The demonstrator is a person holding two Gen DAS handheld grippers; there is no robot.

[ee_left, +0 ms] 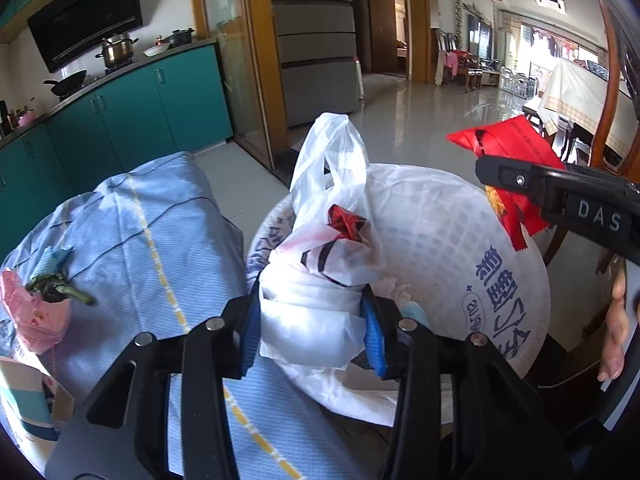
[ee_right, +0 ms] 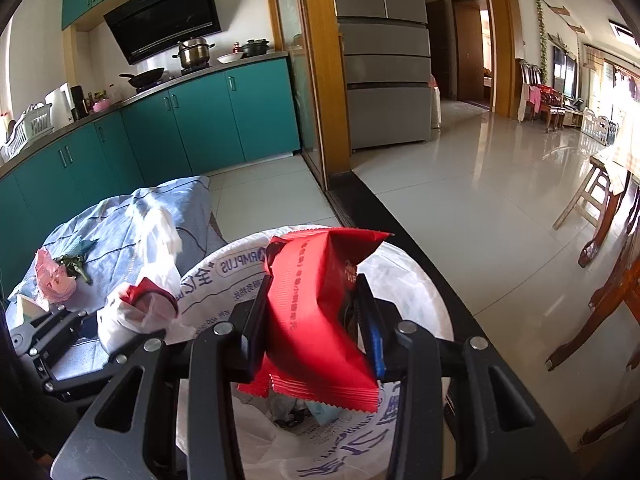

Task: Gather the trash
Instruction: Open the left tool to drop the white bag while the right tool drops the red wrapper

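Both tongs loaded over the bin
Left tongs clamp a knotted bag, right tongs clamp a red wrapper — both held above the lined bin beside the bench's edge, ready to drop

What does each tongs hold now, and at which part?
Left tongs: the white plastic bag, squeezed around its bunched lower body. Right tongs: the red wrapper, gripped across its middle.

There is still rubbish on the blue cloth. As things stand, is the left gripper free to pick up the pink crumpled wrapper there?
Probably not yet: the left gripper is shut on a knotted white plastic bag; the pink crumpled wrapper lies unobstructed.
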